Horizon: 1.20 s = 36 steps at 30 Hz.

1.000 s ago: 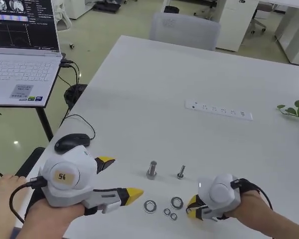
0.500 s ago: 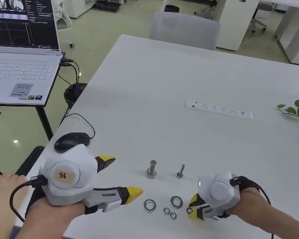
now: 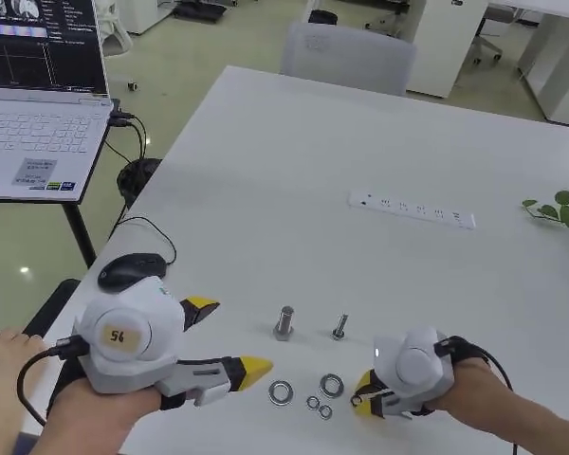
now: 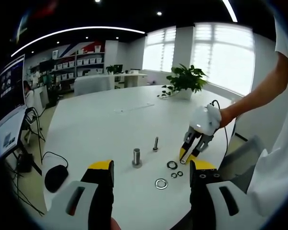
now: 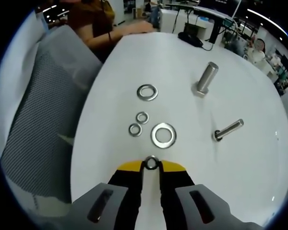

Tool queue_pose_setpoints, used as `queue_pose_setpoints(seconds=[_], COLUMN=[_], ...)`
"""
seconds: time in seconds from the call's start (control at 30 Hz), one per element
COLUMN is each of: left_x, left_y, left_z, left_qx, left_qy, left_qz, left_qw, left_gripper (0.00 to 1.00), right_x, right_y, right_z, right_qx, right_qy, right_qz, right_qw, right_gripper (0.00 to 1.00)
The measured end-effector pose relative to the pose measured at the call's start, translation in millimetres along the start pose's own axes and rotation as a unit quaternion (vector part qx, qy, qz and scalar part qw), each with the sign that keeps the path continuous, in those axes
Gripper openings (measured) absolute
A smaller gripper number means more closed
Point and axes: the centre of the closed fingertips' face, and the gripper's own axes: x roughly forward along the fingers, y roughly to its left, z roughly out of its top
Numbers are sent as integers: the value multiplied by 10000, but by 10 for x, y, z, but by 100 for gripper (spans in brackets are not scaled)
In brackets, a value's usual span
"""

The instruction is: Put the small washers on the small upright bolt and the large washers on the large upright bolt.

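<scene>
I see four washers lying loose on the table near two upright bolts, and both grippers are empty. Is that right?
Not quite. The right gripper is not empty: the right gripper view shows its jaws shut on a small washer. The rest holds: the left gripper is open and empty, and four loose washers lie on the table near the upright large bolt and small bolt.

Left gripper (image 3: 229, 336) held low with jaws spread wide; right gripper (image 3: 361, 395) jaws nearly closed, a small washer (image 5: 151, 162) pinched right between its fingertips.
</scene>
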Motion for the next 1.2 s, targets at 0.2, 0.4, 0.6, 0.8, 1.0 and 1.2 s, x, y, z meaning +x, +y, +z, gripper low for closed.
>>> queue_pose_setpoints(seconds=[0.2,0.4,0.6,0.8,1.0,1.2], left_x=[-8,-6,-9,-12,-19,-23], left_y=[17,22,22,33,42,49], left_z=[8,7,3,0,-10,-14], left_qx=[-11,-6,0,-1,-9,-1], left_qy=[-9,-11,-1,-2,2,6], left_qz=[15,13,12,20,30,37], left_qw=[10000,10000,10000,10000,10000,10000], left_gripper=[63,63,63,63,63,64], right_x=[4,1,-32,-103,-233,-394], right_y=[-2,-10,-64,-121,-235,-412], right_z=[6,0,10,28,91,189], right_qx=[247,369,496,582,607,639], right_qy=[-12,-47,-108,-189,-299,-424], right_qz=[-90,-164,-269,-342,-513,-705], right_qw=[9997,9992,9983,9975,9964,9946], right_gripper=[14,14,13,13,13,13])
